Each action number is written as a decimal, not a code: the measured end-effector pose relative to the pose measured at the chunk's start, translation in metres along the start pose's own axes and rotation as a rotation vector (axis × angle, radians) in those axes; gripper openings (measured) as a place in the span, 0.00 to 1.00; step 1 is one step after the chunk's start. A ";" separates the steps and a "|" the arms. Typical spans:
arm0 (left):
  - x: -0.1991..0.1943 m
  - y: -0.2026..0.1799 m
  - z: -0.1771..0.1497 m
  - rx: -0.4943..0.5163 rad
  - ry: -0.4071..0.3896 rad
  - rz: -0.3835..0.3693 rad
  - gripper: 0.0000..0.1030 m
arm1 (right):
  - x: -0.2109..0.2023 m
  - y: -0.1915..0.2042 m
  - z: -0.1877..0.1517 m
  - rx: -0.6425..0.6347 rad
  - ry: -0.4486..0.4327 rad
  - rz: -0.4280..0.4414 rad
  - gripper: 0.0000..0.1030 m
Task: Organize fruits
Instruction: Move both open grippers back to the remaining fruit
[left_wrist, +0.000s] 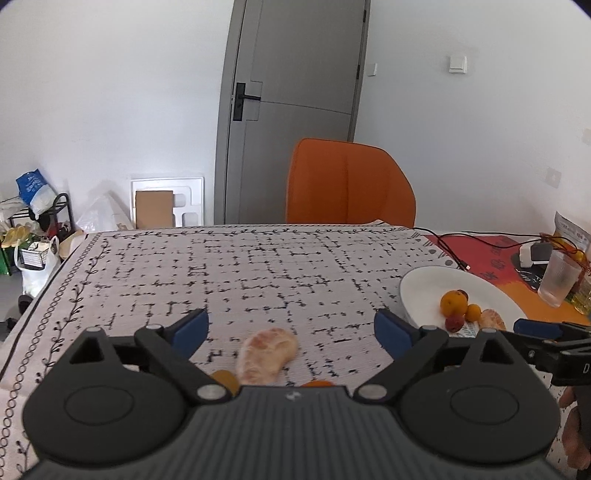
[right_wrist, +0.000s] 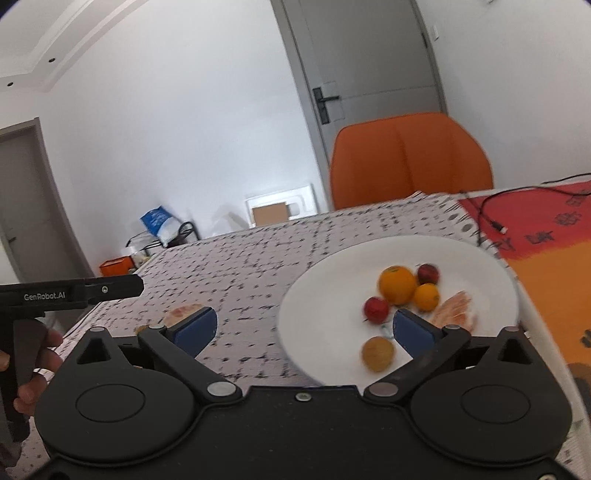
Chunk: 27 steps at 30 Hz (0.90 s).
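Observation:
My left gripper (left_wrist: 291, 328) is open and empty above a peeled pink citrus piece (left_wrist: 267, 356) that lies on the patterned tablecloth between its fingers. Two small orange fruits (left_wrist: 223, 378) peek out just under the gripper body. A white plate (right_wrist: 321, 291) holds a large orange (right_wrist: 397, 284), a small orange (right_wrist: 425, 297), two red fruits (right_wrist: 376, 309), a brownish fruit (right_wrist: 377, 353) and a peeled citrus piece (right_wrist: 456, 308). My right gripper (right_wrist: 304, 326) is open and empty over the plate's near edge. The plate also shows in the left wrist view (left_wrist: 421, 288).
An orange chair (left_wrist: 349, 182) stands at the table's far edge before a grey door. A plastic cup (left_wrist: 558, 278), a charger with cables (left_wrist: 535, 253) and a red-orange mat (right_wrist: 546, 236) lie right of the plate. Bags and a rack (left_wrist: 35, 229) sit on the floor at left.

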<state>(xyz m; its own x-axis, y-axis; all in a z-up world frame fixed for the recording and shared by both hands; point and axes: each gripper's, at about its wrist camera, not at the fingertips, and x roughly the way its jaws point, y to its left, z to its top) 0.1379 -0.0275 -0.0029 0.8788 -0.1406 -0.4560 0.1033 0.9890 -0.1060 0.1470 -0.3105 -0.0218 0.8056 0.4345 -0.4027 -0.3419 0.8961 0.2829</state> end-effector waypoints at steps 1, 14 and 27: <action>-0.002 0.003 0.000 -0.004 0.004 0.000 0.92 | 0.002 0.002 0.000 0.005 0.009 0.011 1.00; -0.020 0.033 -0.014 -0.042 -0.001 0.038 0.91 | 0.013 0.039 -0.003 -0.058 0.062 0.091 0.98; -0.028 0.065 -0.035 -0.104 0.018 0.050 0.73 | 0.038 0.078 -0.012 -0.116 0.142 0.160 0.76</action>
<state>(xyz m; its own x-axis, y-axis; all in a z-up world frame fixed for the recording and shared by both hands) 0.1035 0.0389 -0.0279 0.8730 -0.0927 -0.4788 0.0094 0.9848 -0.1736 0.1458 -0.2232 -0.0255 0.6632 0.5729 -0.4816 -0.5196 0.8155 0.2547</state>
